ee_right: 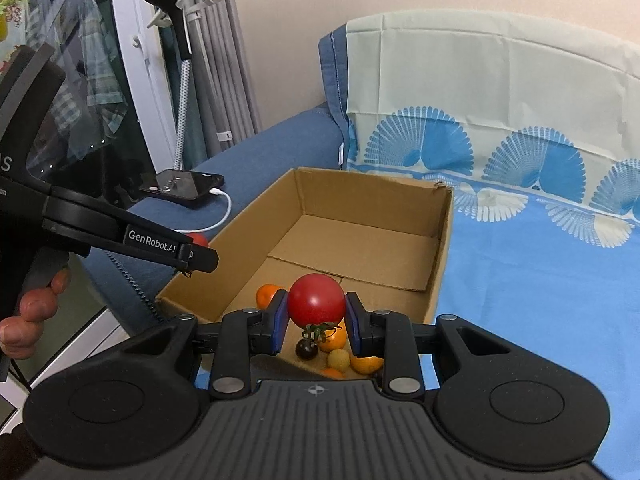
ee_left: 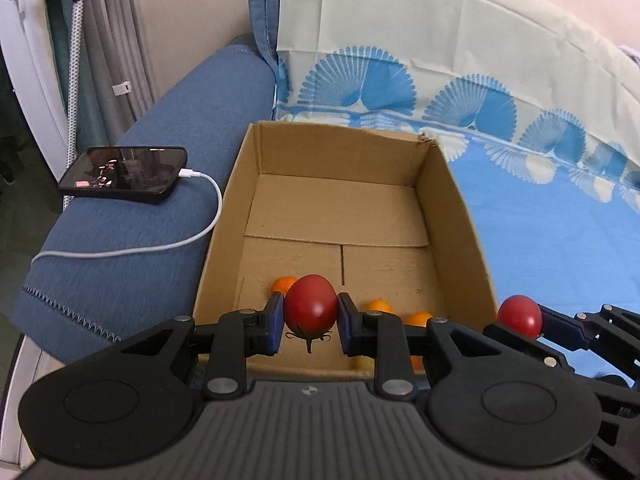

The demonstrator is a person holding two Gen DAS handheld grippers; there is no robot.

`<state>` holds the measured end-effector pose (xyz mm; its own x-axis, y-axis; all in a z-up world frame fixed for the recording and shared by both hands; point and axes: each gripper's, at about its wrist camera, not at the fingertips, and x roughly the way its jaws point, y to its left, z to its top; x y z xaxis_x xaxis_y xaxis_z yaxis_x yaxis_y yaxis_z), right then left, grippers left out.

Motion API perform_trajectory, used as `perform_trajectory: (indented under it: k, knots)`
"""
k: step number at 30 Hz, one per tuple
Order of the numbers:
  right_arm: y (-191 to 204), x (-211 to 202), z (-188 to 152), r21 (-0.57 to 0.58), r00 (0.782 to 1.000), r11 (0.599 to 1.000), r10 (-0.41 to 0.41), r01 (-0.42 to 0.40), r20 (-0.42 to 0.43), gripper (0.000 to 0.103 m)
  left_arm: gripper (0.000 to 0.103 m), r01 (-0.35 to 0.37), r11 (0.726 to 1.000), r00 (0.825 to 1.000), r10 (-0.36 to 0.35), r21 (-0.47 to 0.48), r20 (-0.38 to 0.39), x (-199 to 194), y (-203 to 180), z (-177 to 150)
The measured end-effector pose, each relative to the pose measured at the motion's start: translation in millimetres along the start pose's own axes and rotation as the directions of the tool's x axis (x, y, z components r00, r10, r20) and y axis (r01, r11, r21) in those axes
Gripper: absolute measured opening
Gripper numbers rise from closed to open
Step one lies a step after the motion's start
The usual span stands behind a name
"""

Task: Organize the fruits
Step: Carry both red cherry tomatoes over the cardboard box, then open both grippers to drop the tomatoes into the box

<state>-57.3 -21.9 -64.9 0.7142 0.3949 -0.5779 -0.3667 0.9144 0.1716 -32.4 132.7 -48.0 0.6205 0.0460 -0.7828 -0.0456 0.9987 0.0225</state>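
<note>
My left gripper [ee_left: 311,322] is shut on a red tomato [ee_left: 311,307], stem down, over the near end of an open cardboard box [ee_left: 460,216]. My right gripper [ee_right: 316,322] is shut on a second red tomato [ee_right: 316,299] with a green stem, above the same box [ee_right: 442,248]. Several small orange fruits [ee_right: 267,294], a dark one [ee_right: 306,348] and a yellowish one [ee_right: 339,359] lie in the box's near end. The right gripper [ee_left: 532,326] with its tomato [ee_left: 519,315] shows at the left view's right edge. The left gripper [ee_right: 196,258] shows in the right view, a person's hand [ee_right: 32,312] on its handle.
The box sits on a sofa seat covered by a blue and cream patterned cloth [ee_left: 540,220]. A phone [ee_left: 124,174] with a white charging cable [ee_left: 160,246] lies on the blue armrest [ee_left: 132,272] left of the box. Curtains and a glass door stand further left.
</note>
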Motion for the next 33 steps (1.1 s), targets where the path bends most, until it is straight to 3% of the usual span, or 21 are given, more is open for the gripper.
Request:
perform_trajectory:
  k: [10,18,28,33]
  knots:
    - [-19.0,60.7,6.1,0.028,0.998,0.999,-0.026,0.027,-0.054,0.031,0.031,-0.024,0.999,0.998,0.026,0.042,-0.051,55.8,-4.6,23.6]
    - [-26.4,100.4,0.6,0.015,0.993,0.999,-0.033,0.035,-0.11,0.031,0.031,-0.046,0.997,0.991,0.053,0.055,-0.122,106.6,-3.9,23.8]
    - [-30.4,126.3,-10.3,0.001,0.984,0.999,-0.041,0.042,-0.171,0.031,0.031,-0.047,0.996,0.981,0.06,0.072,-0.184,138.1,-4.0,12.4]
    - [-26.1,130.0,-11.4,-0.048,0.985,0.998,-0.053,0.046,-0.162,0.031,0.031,-0.053,0.995,0.977,0.069,0.082,-0.2,147.3,-4.1,10.8]
